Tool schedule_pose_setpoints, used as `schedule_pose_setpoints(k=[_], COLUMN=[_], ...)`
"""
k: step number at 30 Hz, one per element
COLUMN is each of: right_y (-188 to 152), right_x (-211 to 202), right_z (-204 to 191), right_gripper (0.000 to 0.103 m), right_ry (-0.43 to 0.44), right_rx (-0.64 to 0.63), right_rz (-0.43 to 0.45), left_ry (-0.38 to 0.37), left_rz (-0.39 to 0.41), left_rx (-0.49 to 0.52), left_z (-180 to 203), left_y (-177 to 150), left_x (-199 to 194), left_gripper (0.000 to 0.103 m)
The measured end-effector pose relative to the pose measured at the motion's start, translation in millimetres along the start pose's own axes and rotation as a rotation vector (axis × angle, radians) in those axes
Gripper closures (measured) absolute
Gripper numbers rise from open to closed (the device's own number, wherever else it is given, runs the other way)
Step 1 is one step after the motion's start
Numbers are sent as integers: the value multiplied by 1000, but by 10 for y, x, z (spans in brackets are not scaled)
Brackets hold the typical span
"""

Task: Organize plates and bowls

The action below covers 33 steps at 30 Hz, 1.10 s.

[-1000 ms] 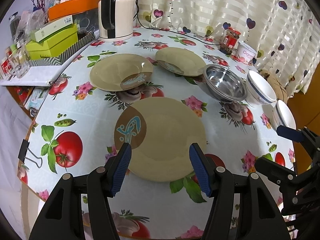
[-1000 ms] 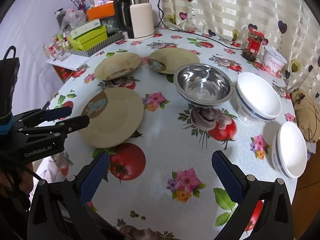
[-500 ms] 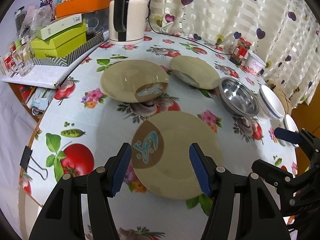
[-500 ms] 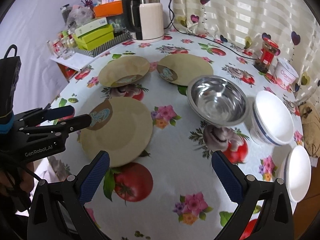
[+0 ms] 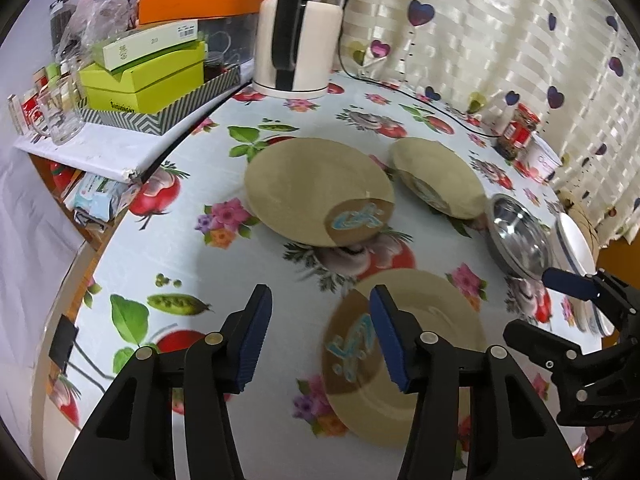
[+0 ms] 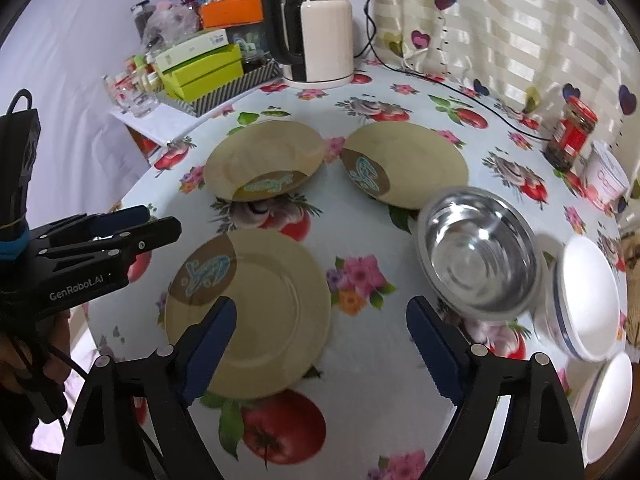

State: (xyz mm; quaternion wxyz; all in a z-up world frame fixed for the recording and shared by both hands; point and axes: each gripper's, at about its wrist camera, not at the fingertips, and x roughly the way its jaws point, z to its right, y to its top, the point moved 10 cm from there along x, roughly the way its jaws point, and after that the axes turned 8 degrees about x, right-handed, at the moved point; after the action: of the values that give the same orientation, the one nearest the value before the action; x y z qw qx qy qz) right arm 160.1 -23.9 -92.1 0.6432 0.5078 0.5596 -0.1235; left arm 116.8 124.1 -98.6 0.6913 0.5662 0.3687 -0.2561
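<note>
Tan plates and bowls lie apart on the table beyond our tongs; nothing is stacked yet. Left tongs and right tongs, just narrowing, grasp nothing.

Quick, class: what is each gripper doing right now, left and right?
Left gripper: open, holding nothing; its jaws have just been closing.
Right gripper: open, holding nothing; its jaws have just been closing.

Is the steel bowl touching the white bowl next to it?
Cannot tell. In the right wrist view the steel bowl and white bowl overlap, hiding any gap.
</note>
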Motion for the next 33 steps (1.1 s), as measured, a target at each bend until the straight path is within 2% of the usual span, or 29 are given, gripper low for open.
schedule_pose_setpoints(k=[4,8,18,22,33], right_y=[129,266,572,655,845], right_x=[98,222,606,774,1178], right_z=[-71,-140,-229,-246,-233], right_gripper=[16,30,30,46,62], right_ry=[11,39,88,105,119], right_rx=[-15,-18,17,40,81], right_rz=[-1,-14,-57,-80,-124], left_ry=[4,4,-5,-7,-57], left_rz=[-4,1,15,17,3], left_rx=[-4,-19,-48,-63,-105], left_z=[-118,-237,-498,-611,-763], left_y=[58,142,370,454,577], left_x=[86,163,405,511,779], left_gripper=[51,51,51,55,62])
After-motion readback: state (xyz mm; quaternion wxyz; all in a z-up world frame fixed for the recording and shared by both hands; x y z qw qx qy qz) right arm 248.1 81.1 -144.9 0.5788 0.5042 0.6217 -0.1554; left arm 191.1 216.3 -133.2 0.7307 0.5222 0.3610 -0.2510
